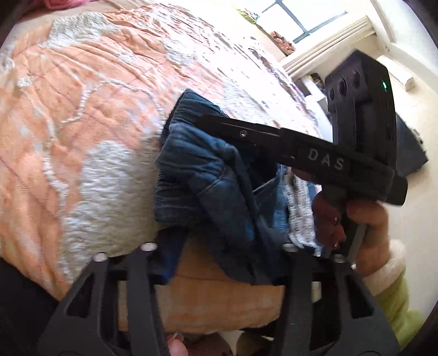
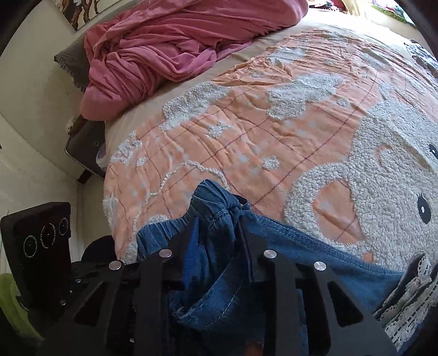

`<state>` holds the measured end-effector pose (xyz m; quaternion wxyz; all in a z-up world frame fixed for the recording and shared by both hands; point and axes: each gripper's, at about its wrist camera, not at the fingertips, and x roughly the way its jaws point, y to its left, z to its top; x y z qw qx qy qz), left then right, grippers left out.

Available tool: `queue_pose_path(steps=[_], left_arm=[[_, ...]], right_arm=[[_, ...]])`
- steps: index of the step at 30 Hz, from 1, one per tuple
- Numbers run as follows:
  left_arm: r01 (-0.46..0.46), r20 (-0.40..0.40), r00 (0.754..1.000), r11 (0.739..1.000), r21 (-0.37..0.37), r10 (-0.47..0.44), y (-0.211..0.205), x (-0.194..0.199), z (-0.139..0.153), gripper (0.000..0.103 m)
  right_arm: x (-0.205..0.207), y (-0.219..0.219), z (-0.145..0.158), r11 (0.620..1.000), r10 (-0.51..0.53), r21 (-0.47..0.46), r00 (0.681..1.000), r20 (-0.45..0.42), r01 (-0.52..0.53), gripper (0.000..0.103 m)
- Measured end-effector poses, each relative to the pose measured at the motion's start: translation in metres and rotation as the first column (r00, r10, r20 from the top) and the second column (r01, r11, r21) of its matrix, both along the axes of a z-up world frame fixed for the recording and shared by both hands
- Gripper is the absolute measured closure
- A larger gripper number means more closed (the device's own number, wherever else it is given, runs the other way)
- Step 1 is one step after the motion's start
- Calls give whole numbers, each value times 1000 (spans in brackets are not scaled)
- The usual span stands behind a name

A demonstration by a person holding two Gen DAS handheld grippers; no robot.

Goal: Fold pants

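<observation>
Evidently the pants (image 2: 219,219), a pair of blue denim ones with an elastic waistband, were lifted at the near edge of the bed rather than lying flat on it. In the right wrist view the gathered waistband bunched up between the two fingers of the right gripper (image 2: 216,227), whose jaws were clenched on that fold of denim; the rest of the cloth spread away to the right over the bedspread (image 2: 273,131). Holding the band at its bunched part probably kept both layers together, so the garment could be carried or laid as one.

From the left wrist view the same denim hung in a loose, crumpled mass (image 1: 208,175), with the right gripper (image 1: 202,120) reaching in from the right, its long black finger lying across the upper part of the cloth and the hand (image 1: 364,219) gripping its handle. A lower flap of denim drooped between the fingers of the left gripper (image 1: 219,246); its jaws stood wide apart, released, and I could not tell whether either finger touched the cloth. That gape suggested readiness to take a second hold.

Farther off, the orange and white quilted bedspread covered the bed, a rumpled pink blanket (image 2: 164,49) lay at its far left, and a window (image 1: 306,16) showed at the far right.
</observation>
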<state>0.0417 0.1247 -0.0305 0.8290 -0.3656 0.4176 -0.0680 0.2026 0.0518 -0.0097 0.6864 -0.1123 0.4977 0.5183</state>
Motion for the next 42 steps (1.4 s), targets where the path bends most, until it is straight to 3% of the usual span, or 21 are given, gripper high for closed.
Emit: queue_pose_path(steps=[4, 7, 13, 18, 19, 20, 21, 22, 25, 28, 33, 38, 40, 42], left_arm=[[25, 40, 999, 998, 55, -27, -15, 5, 19, 75], [50, 79, 995, 992, 114, -59, -32, 9, 39, 76], [97, 124, 984, 974, 206, -124, -74, 25, 64, 76], [107, 95, 987, 967, 230, -132, -91, 27, 58, 76], [102, 88, 988, 969, 227, -125, -89, 26, 56, 76], [96, 84, 990, 970, 224, -117, -86, 24, 55, 76], [85, 81, 991, 972, 221, -105, -80, 19, 53, 75], [75, 76, 993, 973, 218, -93, -75, 13, 51, 73], [63, 67, 995, 984, 167, -75, -59, 0, 42, 64], [42, 66, 997, 994, 103, -49, -44, -11, 34, 49], [-10, 64, 998, 1000, -29, 12, -20, -18, 17, 36], [-46, 59, 997, 985, -168, 57, -4, -18, 4, 34], [-58, 62, 996, 983, -176, 69, -2, -16, 2, 34], [-71, 64, 994, 980, -189, 84, 0, -13, 1, 36]], right_arm=[[3, -21, 17, 998, -27, 64, 1000, 14, 26, 78], [6, -47, 33, 993, -56, 108, 998, 34, 52, 93], [14, -113, 53, 975, -135, 184, 990, 46, 125, 96], [24, -134, 48, 971, -175, 168, 984, 19, 170, 94], [24, -131, 47, 974, -170, 159, 985, 26, 164, 93], [25, -126, 45, 977, -158, 152, 987, 24, 153, 84], [27, -119, 44, 978, -151, 145, 988, 16, 147, 66], [27, -112, 42, 980, -145, 138, 989, 11, 142, 58], [27, -85, 37, 988, -112, 109, 994, 18, 109, 56], [26, -56, 27, 995, -79, 55, 996, 29, 77, 54], [25, -15, 7, 999, -22, -41, 999, 31, 23, 40], [28, 15, -9, 994, 21, -111, 1000, -10, -22, 35], [31, 20, -15, 990, 19, -137, 999, -42, -24, 41], [31, 20, -16, 994, 30, -106, 997, -78, -38, 81]])
